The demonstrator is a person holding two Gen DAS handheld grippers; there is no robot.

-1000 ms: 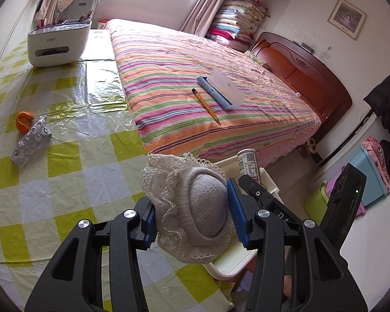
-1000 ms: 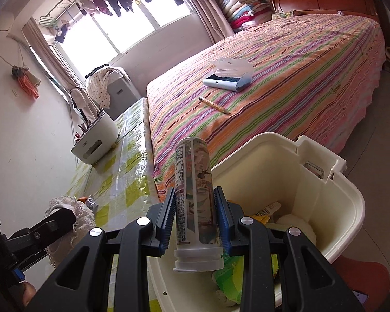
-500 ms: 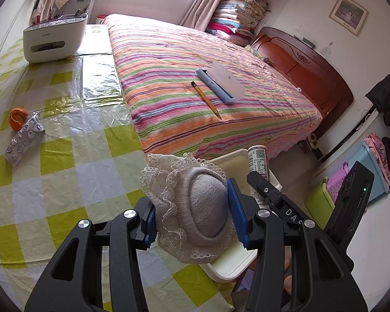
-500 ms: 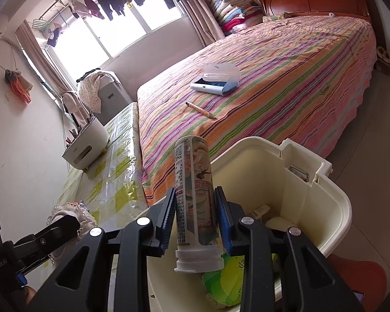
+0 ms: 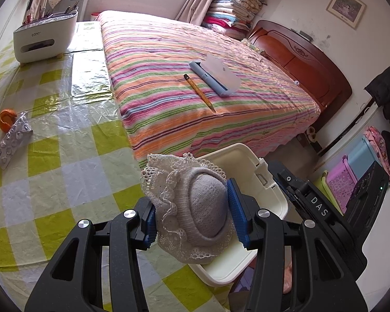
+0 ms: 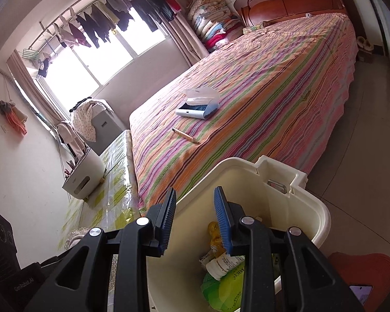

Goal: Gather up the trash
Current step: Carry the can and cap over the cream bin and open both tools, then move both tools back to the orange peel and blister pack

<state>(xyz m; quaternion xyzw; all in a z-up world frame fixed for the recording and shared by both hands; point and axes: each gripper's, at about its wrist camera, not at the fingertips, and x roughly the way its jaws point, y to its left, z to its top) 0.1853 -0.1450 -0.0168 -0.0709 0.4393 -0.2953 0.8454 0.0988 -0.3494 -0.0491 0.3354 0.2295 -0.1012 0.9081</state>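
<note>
The left gripper (image 5: 192,215) pinched a lace-trimmed grey sock (image 5: 192,208), its rounded end facing the camera, above the cream bin's (image 5: 249,161) near edge; the right gripper (image 6: 195,218) hung over that bin, fingers apart, empty.

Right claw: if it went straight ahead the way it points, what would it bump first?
The right claw would probably bump the white bin's far rim first; if it clears that, the striped bed's side. Depth is unclear.

One sock (image 5: 195,208), one bin (image 5: 249,163), one pencil (image 5: 199,92), one blister pack (image 5: 13,140), one orange peel (image 5: 6,118)
</note>
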